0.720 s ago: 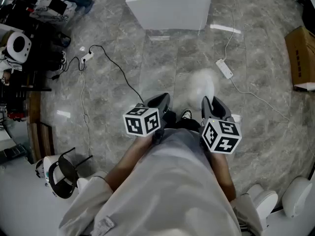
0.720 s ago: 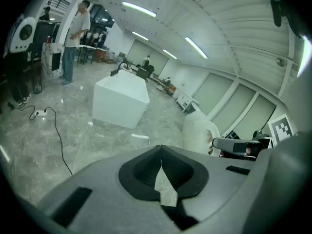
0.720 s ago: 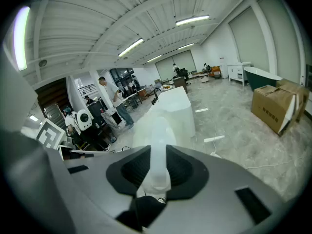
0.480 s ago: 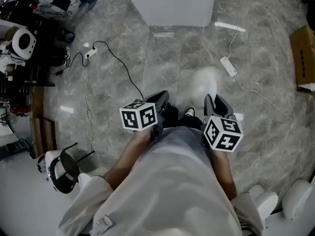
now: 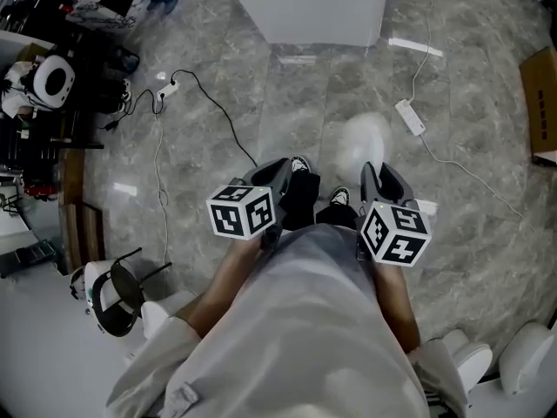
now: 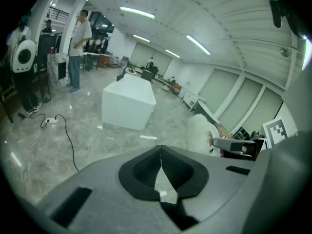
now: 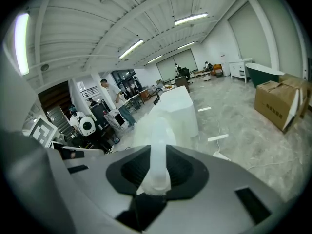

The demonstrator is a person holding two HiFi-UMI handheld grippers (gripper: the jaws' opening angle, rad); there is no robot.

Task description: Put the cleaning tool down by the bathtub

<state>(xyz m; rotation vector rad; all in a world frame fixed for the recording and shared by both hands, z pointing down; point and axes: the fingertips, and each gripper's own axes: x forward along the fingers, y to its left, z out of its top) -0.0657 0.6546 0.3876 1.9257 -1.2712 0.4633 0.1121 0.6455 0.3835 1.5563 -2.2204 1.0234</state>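
Right gripper point(image 5: 380, 179) pinches cleaning tool point(image 7: 157, 135); left gripper point(image 6: 160, 162) pressed together, empty. Bathtub point(image 5: 313, 7) well off at 12 o'clock: an early release would land short.

The duster point(image 7: 156, 167) has a pale, translucent handle and a fluffy white head. The handle is clamped between the jaws of the right tool point(image 7: 157, 151), and the head points forward and down above the grey stone floor point(image 5: 287, 103). The bathtub point(image 5: 313, 7), a plain white block, stands on that floor well ahead of the duster.
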